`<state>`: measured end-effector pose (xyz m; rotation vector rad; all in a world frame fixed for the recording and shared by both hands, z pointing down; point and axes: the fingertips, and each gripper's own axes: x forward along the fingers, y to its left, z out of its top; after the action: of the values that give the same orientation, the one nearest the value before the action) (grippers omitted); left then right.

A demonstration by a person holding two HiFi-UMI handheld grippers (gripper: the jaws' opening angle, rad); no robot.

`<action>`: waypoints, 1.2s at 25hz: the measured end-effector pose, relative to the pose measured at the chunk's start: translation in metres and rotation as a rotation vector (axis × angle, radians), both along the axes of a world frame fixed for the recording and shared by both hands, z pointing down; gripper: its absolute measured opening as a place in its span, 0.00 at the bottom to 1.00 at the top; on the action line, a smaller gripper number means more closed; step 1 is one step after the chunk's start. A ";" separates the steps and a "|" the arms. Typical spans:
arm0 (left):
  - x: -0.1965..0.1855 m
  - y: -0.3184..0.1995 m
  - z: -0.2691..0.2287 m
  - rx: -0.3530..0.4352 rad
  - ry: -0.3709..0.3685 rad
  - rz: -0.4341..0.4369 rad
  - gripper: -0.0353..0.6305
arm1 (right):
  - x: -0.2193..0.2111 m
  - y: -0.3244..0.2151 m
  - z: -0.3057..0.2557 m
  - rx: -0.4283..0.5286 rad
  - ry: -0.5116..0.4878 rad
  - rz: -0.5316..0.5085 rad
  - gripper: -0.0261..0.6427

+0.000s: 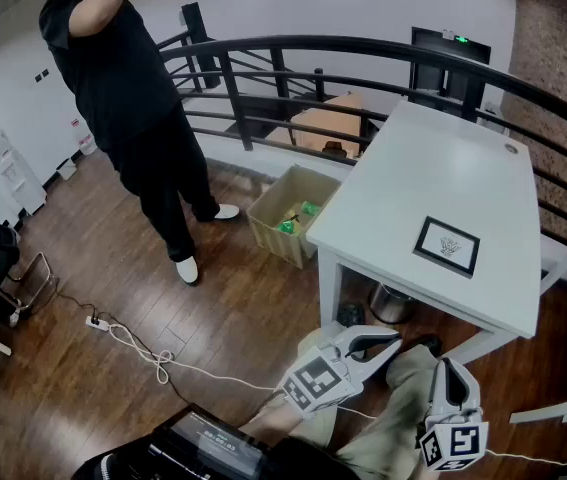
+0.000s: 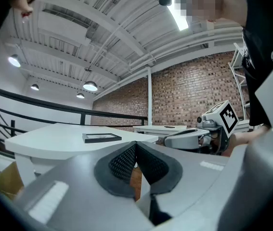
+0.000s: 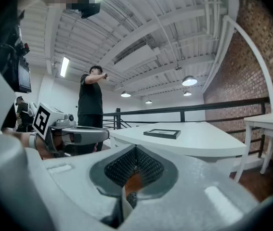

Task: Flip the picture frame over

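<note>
Nearest the head camera, the left gripper [image 1: 391,340] and the right gripper [image 1: 447,365] sit low over the wearer's lap, side by side and pointing roughly level toward the white table [image 1: 433,158]. Each gripper's own view shows its ribbed pads pressed together with nothing between them. Both tools are therefore closed and empty, which looks like a ready posture rather than a working one.

The picture frame [image 1: 447,245] lies flat on the tabletop, close to the near edge and towards the wearer's right. It is well apart from both grippers, and nothing else rests beside it. That spot probably suits the job, since an edge close to the table's rim is easier to reach from where the wearer is. A pale pattern shows inside the dark border, so the frame seems to lie face up, though it is too small to be sure.

By this reading the flip is not yet begun. The next move calls for a reach up and forward, with the jaws parted to take one thin edge. A frame lying flat gives the pads little to bite, so it may slide rather than lift.

Beyond the table, a standing person [image 1: 128,98] in dark clothes is near the black railing [image 1: 363,50], and an open cardboard box [image 1: 281,230] holding green items sits on the wooden floor.
</note>
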<state>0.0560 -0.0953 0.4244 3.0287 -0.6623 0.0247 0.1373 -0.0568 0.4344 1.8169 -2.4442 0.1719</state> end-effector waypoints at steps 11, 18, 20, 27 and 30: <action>0.006 -0.050 -0.011 0.022 -0.050 -0.036 0.08 | 0.022 -0.032 -0.009 0.001 0.048 0.012 0.03; 0.017 -0.102 -0.020 0.027 -0.105 -0.076 0.08 | 0.046 -0.079 -0.021 0.003 0.114 0.013 0.03; 0.022 -0.115 -0.014 -0.004 -0.146 -0.075 0.17 | 0.051 -0.093 -0.020 -0.013 0.136 0.006 0.07; 0.033 -0.150 0.015 -0.040 -0.319 -0.087 0.29 | 0.064 -0.131 -0.002 -0.131 0.223 -0.014 0.21; 0.036 -0.162 0.027 -0.053 -0.430 -0.095 0.36 | 0.070 -0.143 0.013 -0.213 0.269 -0.015 0.24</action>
<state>0.0920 -0.2574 0.4513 2.9530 -0.8123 0.6924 0.2068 -0.2000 0.4471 1.6160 -2.1655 0.1674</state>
